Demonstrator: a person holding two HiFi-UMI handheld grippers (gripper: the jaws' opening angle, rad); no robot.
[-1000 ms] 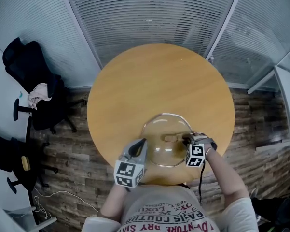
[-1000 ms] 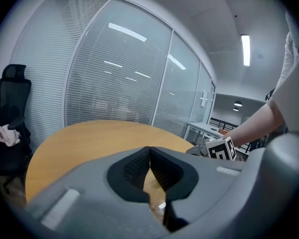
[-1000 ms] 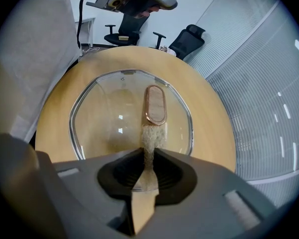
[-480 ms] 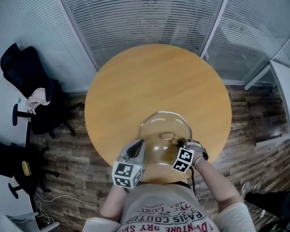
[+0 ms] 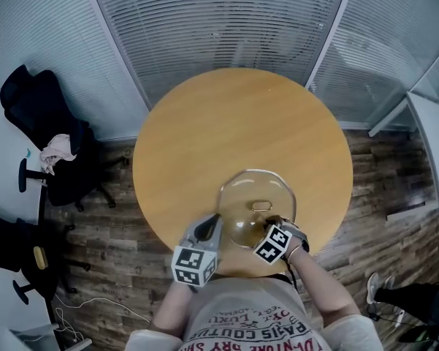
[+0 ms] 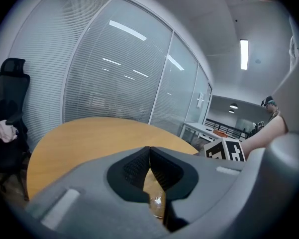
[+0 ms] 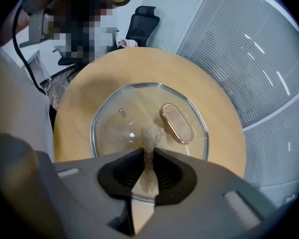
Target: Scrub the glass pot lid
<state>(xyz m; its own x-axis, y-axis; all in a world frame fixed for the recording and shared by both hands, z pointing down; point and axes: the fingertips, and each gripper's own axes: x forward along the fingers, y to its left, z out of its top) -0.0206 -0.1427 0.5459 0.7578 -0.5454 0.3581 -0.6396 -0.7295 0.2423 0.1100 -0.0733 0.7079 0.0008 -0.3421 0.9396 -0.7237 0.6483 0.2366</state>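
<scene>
round wooden table (image 5: 241,115) with one glass pot lid (image 5: 242,194); left claw (image 6: 149,151) pinched together, right claw (image 7: 148,152) tight on one brush (image 7: 150,135)

Round desk in a corner walled with blind-covered glass

In the head view, a round wooden desk (image 5: 241,123) fills the middle of the frame and stands on a wood-plank floor (image 5: 102,218) of mixed brown and grey boards. Glass partition walls (image 5: 219,20) with closed white blinds span the upper part of the frame, divided by pale mullions. At the upper left stands a black office chair (image 5: 40,101) with a pale cloth (image 5: 58,146) draped over it. A second dark chair (image 5: 11,243) sits at the lower left edge. In the left gripper view, a long ceiling light (image 6: 244,54) glows at the upper right, and bright strips reflect in the glass.
</scene>
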